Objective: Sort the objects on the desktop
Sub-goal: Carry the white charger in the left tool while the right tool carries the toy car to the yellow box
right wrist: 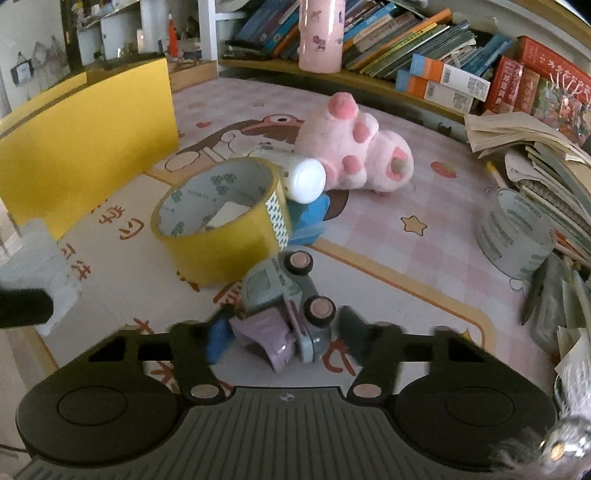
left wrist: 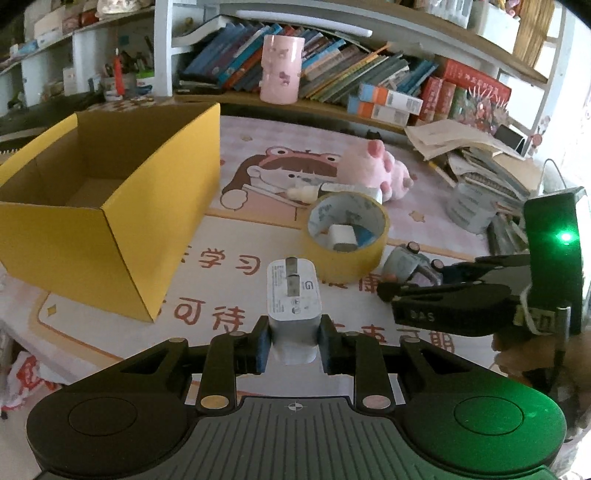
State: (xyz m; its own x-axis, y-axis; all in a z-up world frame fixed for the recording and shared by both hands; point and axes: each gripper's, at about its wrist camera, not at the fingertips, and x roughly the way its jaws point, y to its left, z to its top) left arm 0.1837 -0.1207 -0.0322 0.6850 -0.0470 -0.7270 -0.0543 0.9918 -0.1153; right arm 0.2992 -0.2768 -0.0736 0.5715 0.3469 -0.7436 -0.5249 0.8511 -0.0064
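Note:
My left gripper (left wrist: 294, 332) is shut on a white charger plug (left wrist: 293, 291), held above the cartoon desk mat (left wrist: 207, 321) just right of an open yellow cardboard box (left wrist: 155, 221). That charger shows blurred at the left edge of the right wrist view (right wrist: 48, 266). My right gripper (right wrist: 284, 332) sits low on the mat with a grey and purple toy car (right wrist: 284, 295) between its pads, which touch the car's sides. From the left wrist view, the right gripper (left wrist: 410, 280) reaches in from the right onto the toy car (left wrist: 402, 264). A yellow tape roll (right wrist: 221, 251) stands just behind the car.
A pink plush toy (right wrist: 362, 155), a white bottle (right wrist: 304, 181) and a blue item (right wrist: 310, 214) lie behind the tape roll. A grey tape roll (right wrist: 513, 236) and piled books (right wrist: 546, 166) crowd the right side. A pink cup (right wrist: 320, 33) stands by the bookshelf.

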